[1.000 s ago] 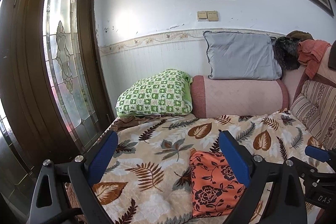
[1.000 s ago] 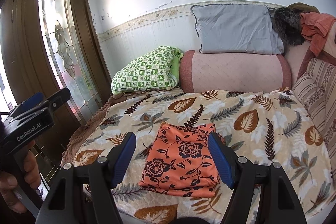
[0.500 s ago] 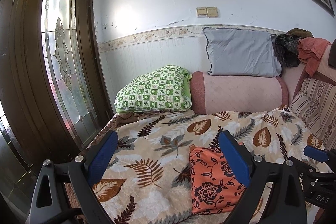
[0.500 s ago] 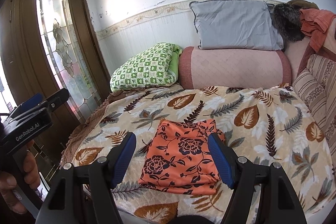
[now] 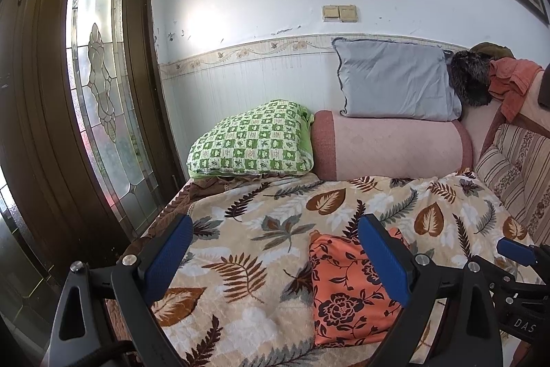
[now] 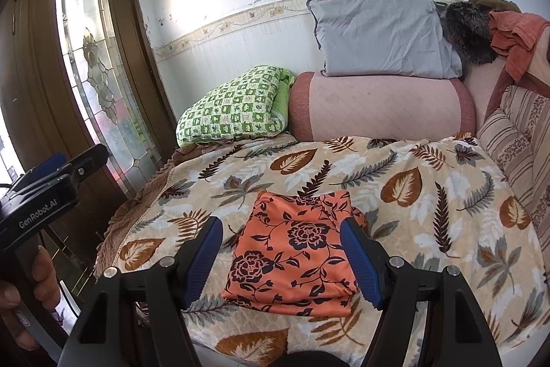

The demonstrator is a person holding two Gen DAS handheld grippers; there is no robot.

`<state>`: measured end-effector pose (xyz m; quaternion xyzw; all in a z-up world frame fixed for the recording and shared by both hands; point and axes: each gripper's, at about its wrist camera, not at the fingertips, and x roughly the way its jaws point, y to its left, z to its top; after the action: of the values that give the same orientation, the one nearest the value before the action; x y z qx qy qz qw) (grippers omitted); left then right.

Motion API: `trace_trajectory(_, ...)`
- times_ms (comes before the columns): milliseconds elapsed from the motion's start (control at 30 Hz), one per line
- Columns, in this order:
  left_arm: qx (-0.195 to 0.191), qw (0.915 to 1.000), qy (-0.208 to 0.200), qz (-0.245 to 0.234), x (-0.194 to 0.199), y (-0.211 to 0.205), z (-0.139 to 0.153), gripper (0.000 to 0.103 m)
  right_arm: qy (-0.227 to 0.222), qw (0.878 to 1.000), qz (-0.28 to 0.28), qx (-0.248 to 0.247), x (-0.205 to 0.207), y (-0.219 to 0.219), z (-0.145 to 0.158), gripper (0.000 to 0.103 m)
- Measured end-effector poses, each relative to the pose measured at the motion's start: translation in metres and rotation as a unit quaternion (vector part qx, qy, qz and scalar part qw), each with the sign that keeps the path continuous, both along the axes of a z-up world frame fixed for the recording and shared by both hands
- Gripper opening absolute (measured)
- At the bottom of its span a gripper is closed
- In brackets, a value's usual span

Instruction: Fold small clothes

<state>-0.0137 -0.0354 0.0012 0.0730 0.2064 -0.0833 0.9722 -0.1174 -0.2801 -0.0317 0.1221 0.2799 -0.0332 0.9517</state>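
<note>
Folded orange floral cloth (image 6: 294,258) lies flat on the leaf-print blanket (image 6: 412,195), near edge of bed. Right tool (image 6: 282,255) wide, nothing held, cloth seen betw. its fingers. Left tool (image 5: 275,258) wide too, empty, cloth off to its right. Only right view shows the hand (image 6: 24,294) gripping left tool; left view catches right tool's tip at far right.

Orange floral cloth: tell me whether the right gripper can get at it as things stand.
Probably yes. The folded orange floral cloth lies flat on the leaf-print blanket just ahead of the open right gripper, with nothing over it.
</note>
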Motion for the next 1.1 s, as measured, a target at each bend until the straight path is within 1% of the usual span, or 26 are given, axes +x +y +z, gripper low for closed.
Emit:
trace_trajectory(533, -0.007, 1.0000, 0.003, -0.002, 0.002, 0.002, -0.001, 0.097, 0.000, 1.000, 0.002, -0.002, 0.002, 0.004, 0.001, 0.075)
trace_trajectory(1100, -0.010, 0.9999, 0.002, -0.007, 0.004, 0.004, -0.003, 0.097, 0.002, 0.999, 0.019, -0.027, 0.015, 0.019, 0.002, 0.075)
